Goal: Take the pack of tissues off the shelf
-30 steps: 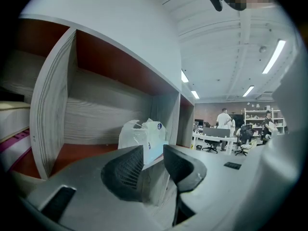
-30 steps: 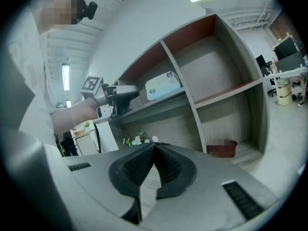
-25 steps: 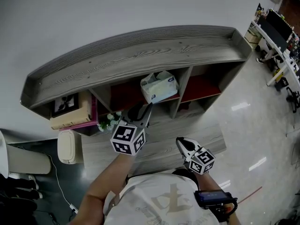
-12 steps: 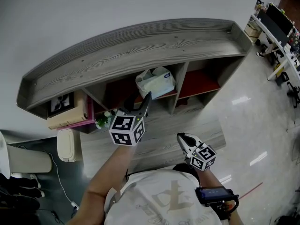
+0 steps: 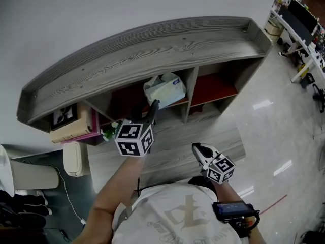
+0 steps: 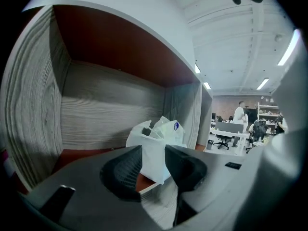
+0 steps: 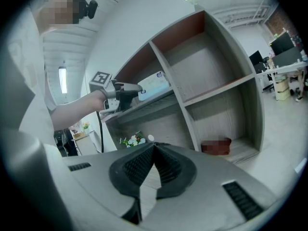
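One-handed, reaching the left gripper (image 5: 153, 105) toward twelve o'clock in the head view, up to the front of the middle compartment of the shelf (image 5: 152, 50). Closing its jaws at this moment, with the pads not pressing on anything yet and a clear gap showing between them in the left gripper view (image 6: 153, 154).

Sighting the pack of tissues (image 6: 156, 143) through that gap, at twelve o'clock from the tips and just beyond them. Cannot tell whether touching it. Finding the pack, in its white crumpled wrapper, sitting on the red board of that compartment, close to the front edge. Placing it at about one o'clock from the tips in the head view (image 5: 165, 89), very near.

Catching the same pairing from the right gripper view: left gripper (image 7: 126, 91) at nine o'clock of the pack (image 7: 154, 84), just beside it at the board's edge.

Holding the right gripper (image 5: 195, 147) low, at five o'clock from the left one and well apart from the shelf, jaws pressed together tip to tip (image 7: 154, 146).

Passing small flowers (image 5: 108, 131) at eight o'clock from the left gripper's tips.
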`<state>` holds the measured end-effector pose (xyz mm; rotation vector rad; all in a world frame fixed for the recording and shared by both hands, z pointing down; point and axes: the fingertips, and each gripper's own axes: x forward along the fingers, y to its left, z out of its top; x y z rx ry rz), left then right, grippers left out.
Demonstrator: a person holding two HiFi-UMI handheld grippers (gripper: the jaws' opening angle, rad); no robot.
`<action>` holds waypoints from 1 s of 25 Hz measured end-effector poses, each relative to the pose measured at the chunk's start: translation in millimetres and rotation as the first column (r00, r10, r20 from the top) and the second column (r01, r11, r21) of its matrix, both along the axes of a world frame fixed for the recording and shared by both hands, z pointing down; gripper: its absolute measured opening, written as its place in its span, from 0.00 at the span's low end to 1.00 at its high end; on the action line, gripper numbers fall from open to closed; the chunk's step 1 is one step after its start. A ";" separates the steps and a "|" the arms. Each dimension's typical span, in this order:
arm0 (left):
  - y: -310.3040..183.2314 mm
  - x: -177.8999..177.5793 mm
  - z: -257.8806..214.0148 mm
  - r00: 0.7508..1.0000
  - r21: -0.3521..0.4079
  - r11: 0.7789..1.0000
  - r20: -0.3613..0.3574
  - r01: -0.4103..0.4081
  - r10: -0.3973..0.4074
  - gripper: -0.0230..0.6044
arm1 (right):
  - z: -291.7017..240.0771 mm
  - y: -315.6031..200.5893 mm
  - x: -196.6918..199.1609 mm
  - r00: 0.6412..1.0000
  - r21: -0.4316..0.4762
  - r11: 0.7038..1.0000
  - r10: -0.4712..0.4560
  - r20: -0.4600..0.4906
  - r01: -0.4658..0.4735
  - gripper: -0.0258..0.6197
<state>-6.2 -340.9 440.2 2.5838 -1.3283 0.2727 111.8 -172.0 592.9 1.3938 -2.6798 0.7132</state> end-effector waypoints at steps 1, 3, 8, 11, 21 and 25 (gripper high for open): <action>0.0 0.0 0.2 1.000 0.001 1.000 0.001 0.001 -0.001 0.29 | 0.1 -0.3 1.0 1.000 0.000 1.000 0.000 0.001 0.000 0.05; 0.7 0.0 0.4 1.000 0.003 1.000 0.001 0.002 -0.002 0.27 | 0.5 0.0 3.0 1.000 0.000 1.000 0.002 0.003 -0.002 0.05; 1.4 -0.8 1.2 1.000 0.002 1.000 -0.011 0.008 -0.008 0.20 | 1.9 0.2 4.4 1.000 -0.003 1.000 0.003 0.010 -0.003 0.05; 1.7 -1.4 0.9 1.000 0.006 1.000 -0.017 0.010 -0.009 0.17 | 2.0 -0.1 3.1 1.000 0.000 1.000 -0.004 0.011 0.004 0.05; 5.9 -7.3 -6.0 0.998 0.040 0.999 -0.062 0.015 -0.012 0.14 | 4.2 0.3 2.8 1.000 0.001 1.000 -0.002 0.005 0.002 0.05; 8.4 -11.7 -12.1 0.996 0.061 0.998 -0.086 0.020 -0.014 0.12 | 2.4 -0.9 -0.1 1.000 0.005 1.000 -0.006 0.002 0.006 0.05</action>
